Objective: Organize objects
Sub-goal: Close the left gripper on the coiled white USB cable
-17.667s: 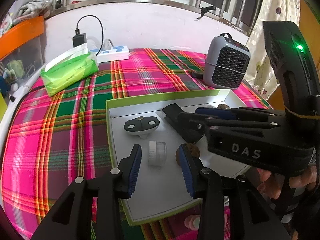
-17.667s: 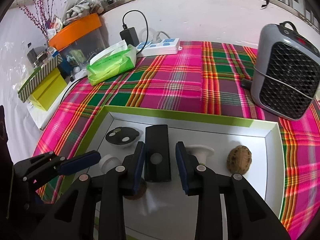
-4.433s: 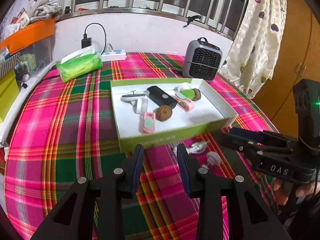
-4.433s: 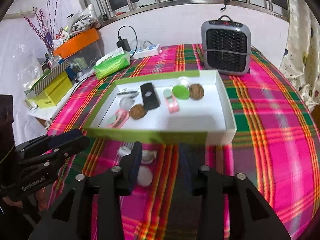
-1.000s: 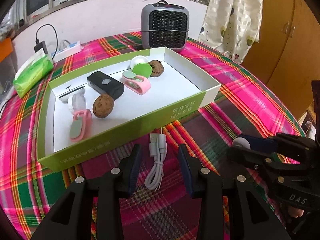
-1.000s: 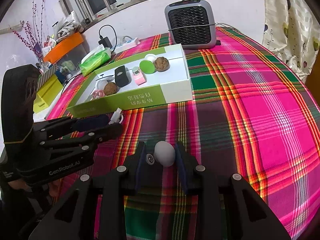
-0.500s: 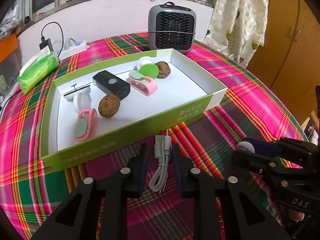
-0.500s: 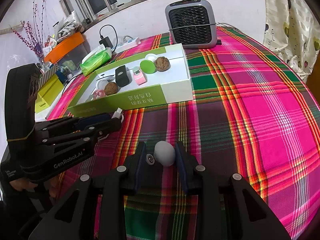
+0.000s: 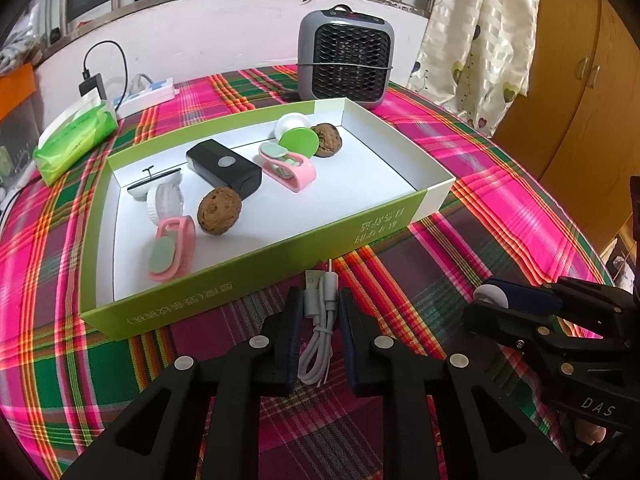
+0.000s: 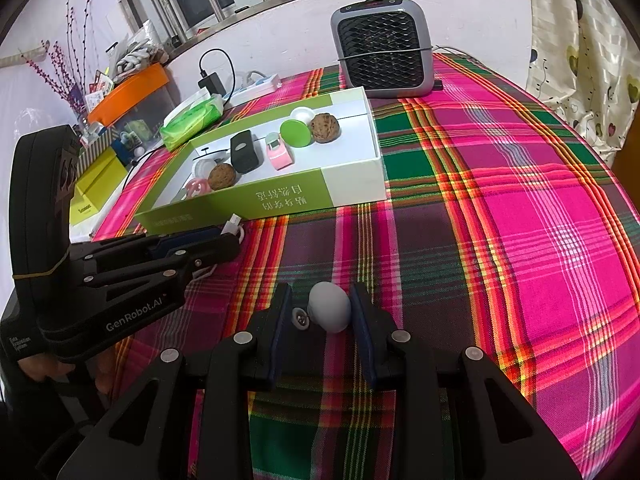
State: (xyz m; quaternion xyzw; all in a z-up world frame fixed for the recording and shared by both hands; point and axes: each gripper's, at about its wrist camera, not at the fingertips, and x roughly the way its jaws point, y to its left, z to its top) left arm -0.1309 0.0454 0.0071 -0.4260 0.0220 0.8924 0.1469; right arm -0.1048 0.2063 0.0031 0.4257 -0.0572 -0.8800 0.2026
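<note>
A green and white box [image 9: 328,236] holds a black device [image 9: 224,168], two walnuts, two pink clips, a green disc and white pieces. My left gripper [image 9: 319,312] is shut on a coiled white USB cable [image 9: 318,320] on the plaid cloth just in front of the box. It also shows in the right wrist view [image 10: 224,240]. My right gripper [image 10: 322,312] is shut on a white egg-shaped plug [image 10: 330,306] with a metal end, low over the cloth. It appears in the left wrist view [image 9: 504,300] at the right.
A grey heater [image 9: 346,54] stands behind the box. A green tissue pack [image 9: 74,140], power strip [image 9: 146,96] and charger lie at the back left. Yellow boxes [image 10: 94,188] and an orange bin [image 10: 132,88] sit off the table's left edge. A curtain [image 9: 480,40] hangs right.
My left gripper has closed from open onto the white cable. My right gripper stays shut on the white plug, hardly moved.
</note>
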